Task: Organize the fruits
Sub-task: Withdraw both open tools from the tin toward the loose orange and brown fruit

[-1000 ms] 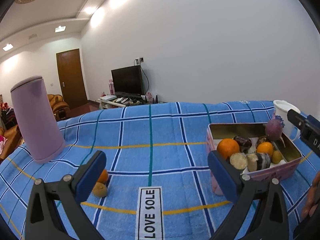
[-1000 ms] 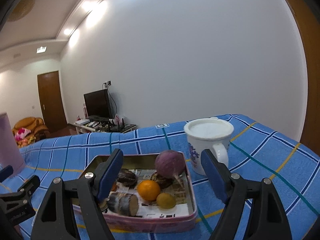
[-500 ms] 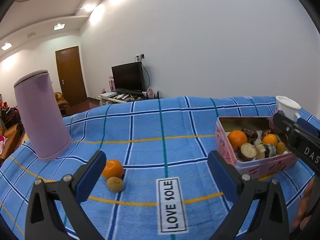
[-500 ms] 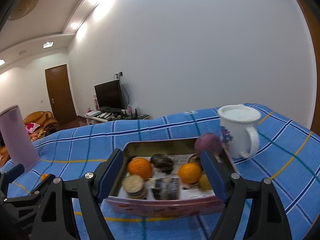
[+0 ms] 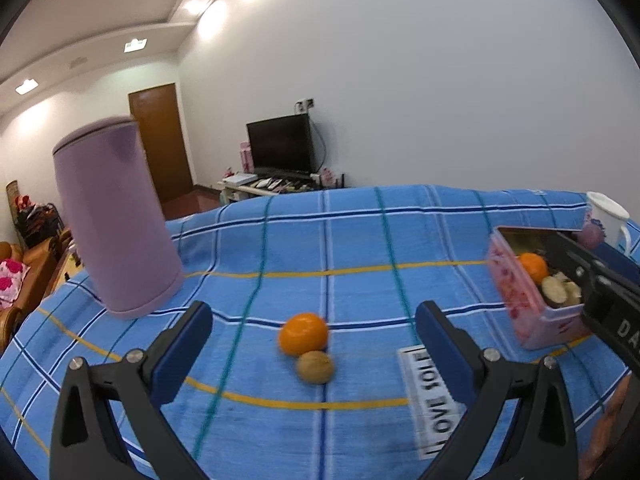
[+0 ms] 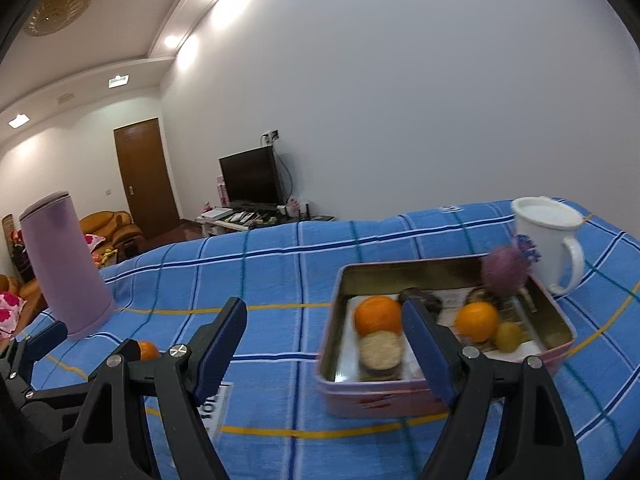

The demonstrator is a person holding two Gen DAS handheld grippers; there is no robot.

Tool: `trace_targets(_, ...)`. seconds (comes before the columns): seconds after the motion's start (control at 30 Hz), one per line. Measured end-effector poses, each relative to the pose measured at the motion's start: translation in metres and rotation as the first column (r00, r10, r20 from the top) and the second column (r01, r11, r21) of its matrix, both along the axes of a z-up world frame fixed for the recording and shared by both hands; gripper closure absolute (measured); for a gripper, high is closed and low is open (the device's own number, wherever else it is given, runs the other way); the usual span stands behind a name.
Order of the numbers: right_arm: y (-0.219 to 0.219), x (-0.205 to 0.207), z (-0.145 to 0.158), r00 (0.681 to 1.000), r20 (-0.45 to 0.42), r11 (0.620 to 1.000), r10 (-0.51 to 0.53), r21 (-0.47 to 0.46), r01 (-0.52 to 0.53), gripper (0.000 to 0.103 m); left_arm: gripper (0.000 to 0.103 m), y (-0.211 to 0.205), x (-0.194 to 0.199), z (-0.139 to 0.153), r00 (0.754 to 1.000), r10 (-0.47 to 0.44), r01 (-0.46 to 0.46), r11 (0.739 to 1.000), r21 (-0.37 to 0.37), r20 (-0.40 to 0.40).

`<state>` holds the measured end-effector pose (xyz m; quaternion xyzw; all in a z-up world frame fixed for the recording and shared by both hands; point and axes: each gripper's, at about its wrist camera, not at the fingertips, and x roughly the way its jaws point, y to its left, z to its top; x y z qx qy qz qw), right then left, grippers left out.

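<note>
Orange (image 5: 303,334) | round, no long axis | touching kiwi (image 5: 315,366) | cloth (image 5: 360,240)

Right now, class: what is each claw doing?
Left claw: open, holding nothing.
Right claw: open, holding nothing.

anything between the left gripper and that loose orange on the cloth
Nothing visible. The left gripper is open and the orange lies on bare blue cloth straight ahead of it. A small brown fruit lies just in front of the orange, apparently touching it, and could get nudged.
</note>
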<state>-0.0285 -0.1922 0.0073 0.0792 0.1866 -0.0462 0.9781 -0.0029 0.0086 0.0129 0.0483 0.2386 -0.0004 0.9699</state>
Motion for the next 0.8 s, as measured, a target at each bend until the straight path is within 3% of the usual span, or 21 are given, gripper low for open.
trace_targets(0.27, 0.035, 0.013, -0.004, 0.998, -0.019, 0.998, 0.057, 0.007, -0.057, 0.022, 0.000, 0.061, 0.019, -0.004, 0.991, 0.129, -0.129, 0.992, -0.013, -0.032)
trace_targets(0.53, 0.075, 0.035, -0.012, 0.983, -0.103, 0.988, 0.152, -0.016, -0.154, 0.022, 0.000, 0.119, 0.032, -0.012, 0.960, 0.269, -0.272, 0.962, -0.024, -0.081)
trace_targets(0.8, 0.130, 0.059, -0.026, 0.923, -0.256, 0.952, 0.287, -0.029, -0.304, 0.022, 0.000, 0.133, 0.037, -0.019, 0.948, 0.294, -0.294, 0.956, 0.019, -0.124)
